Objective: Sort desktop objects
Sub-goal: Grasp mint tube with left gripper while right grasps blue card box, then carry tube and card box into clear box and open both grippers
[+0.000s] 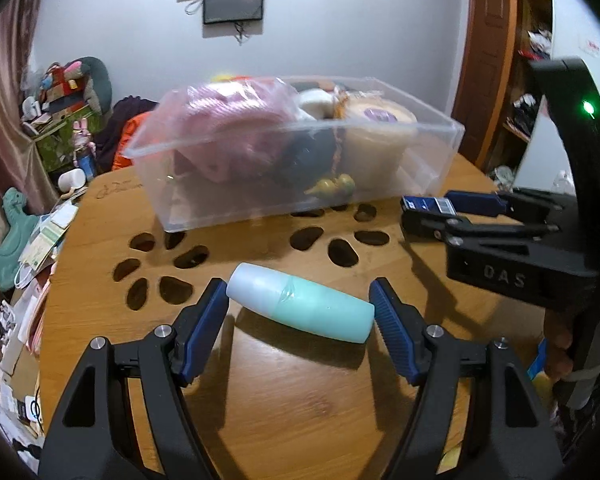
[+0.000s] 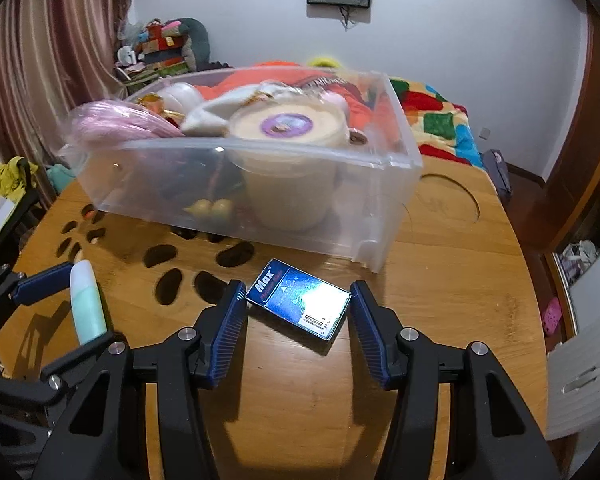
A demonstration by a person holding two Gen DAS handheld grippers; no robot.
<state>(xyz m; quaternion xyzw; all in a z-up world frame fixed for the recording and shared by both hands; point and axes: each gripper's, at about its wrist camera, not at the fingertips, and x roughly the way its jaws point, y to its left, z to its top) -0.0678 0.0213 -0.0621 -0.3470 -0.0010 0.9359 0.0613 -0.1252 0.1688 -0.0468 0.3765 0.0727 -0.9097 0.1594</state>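
Observation:
A mint-green bottle [image 1: 300, 308] with a pale cap lies crosswise between the pads of my left gripper [image 1: 299, 285], which press on its two ends just above the wooden table [image 1: 300, 400]. In the right wrist view the same bottle [image 2: 86, 304] shows at the left, inside the left gripper [image 2: 78, 308]. My right gripper [image 2: 299, 285] is closed on a small blue box [image 2: 300, 304] marked "Max", with both pads touching its sides. From the left wrist view, the right gripper [image 1: 416, 214] with the blue box [image 1: 432, 203] sits at the right.
A clear plastic bin [image 1: 204, 216] [image 2: 340, 220] stands just behind both grippers. It holds a pink bundle, a cream tub with a purple label and other items. The table has paw-shaped cut-outs [image 1: 188, 258]. Clutter lies off its left edge; a bed is beyond.

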